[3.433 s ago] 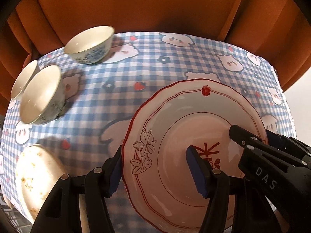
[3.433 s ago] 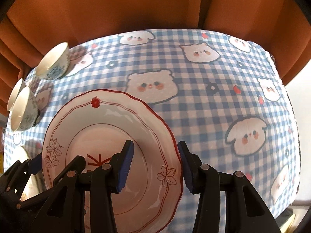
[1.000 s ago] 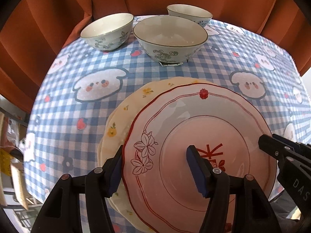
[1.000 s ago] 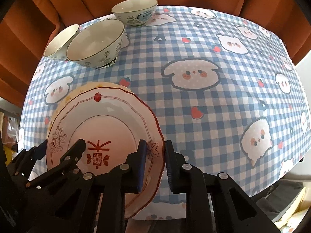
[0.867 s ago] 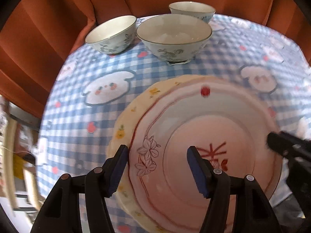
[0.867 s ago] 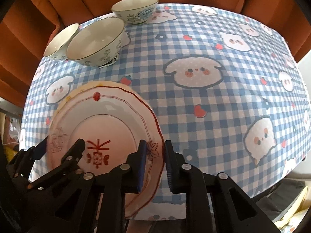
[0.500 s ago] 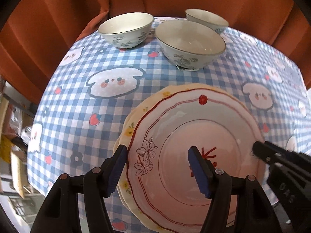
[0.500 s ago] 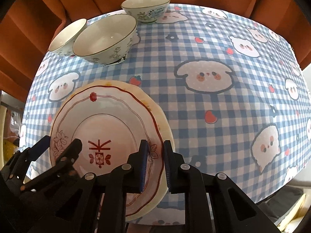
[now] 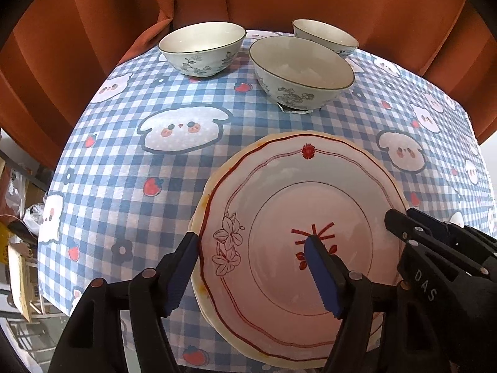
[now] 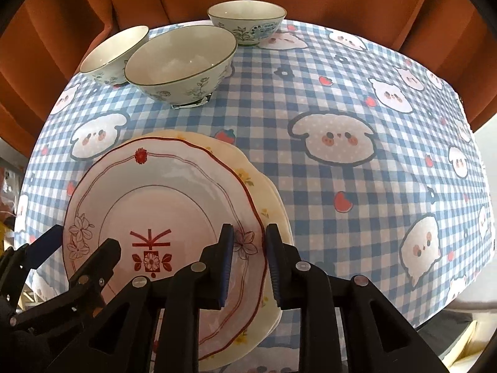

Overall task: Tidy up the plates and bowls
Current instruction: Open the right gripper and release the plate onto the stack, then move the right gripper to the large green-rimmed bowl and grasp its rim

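I count two plates and three bowls on the checked tablecloth (image 9: 186, 118). The landmark is the red-trimmed plate (image 9: 279, 192), which lies on top of the yellow-flowered plate (image 10: 267, 205); the lower plate's rim shows past it on one side. All three bowls stand beyond the red-trimmed plate, toward the orange curtain (image 9: 93, 31): the large bowl (image 9: 301, 71) is nearest it, the left bowl (image 9: 202, 48) and the far bowl (image 9: 324, 35) sit farther back, apart from the plates.

My left gripper (image 9: 251, 267) straddles the red-trimmed plate's rim with its jaws opening and the pads clear of the plate. My right gripper (image 10: 247, 259) straddles the opposite rim at a narrow gap, its jaws also opening, pads just off the rim.
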Tool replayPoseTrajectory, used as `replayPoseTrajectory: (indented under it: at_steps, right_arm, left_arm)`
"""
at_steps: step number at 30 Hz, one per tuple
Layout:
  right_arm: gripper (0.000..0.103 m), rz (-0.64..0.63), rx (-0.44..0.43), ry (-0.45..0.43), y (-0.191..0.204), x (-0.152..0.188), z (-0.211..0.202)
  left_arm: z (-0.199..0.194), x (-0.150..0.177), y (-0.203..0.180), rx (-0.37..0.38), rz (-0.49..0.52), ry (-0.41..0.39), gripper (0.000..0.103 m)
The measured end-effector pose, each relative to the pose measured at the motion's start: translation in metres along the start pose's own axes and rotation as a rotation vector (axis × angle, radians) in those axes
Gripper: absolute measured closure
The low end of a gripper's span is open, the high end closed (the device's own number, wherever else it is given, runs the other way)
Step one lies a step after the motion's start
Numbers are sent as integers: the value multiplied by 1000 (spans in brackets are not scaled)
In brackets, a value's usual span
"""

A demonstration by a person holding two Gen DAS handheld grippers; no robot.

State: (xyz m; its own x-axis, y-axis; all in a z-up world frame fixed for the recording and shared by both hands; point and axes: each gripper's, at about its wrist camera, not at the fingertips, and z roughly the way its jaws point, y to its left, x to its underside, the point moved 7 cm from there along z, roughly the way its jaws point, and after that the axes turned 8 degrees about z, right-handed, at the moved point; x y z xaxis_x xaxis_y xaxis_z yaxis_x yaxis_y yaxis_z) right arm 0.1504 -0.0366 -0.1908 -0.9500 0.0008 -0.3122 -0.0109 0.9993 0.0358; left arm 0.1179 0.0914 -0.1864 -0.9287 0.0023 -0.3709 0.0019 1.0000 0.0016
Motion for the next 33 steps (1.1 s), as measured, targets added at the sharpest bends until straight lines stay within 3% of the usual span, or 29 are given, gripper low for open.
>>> replayPoseTrajectory:
  at_steps: [7,13,23,33]
  right_arm:
    - [71,32,-26,-6,-2,-1,-14]
    - [51,24,-8,-43,-5,-13,-33]
    - [48,32,-52,-97,2,-69,-44]
    - [48,37,-119,-135,21,-139,-22]
  left_arm:
    - [-9,-4,0,27,6,-27,24]
    - [-19,-22,6,33,1,-57,20]
    - [-21,-77,17,-6,-7,-116,14]
    - [6,-135,17,-40,-3,-145,15]
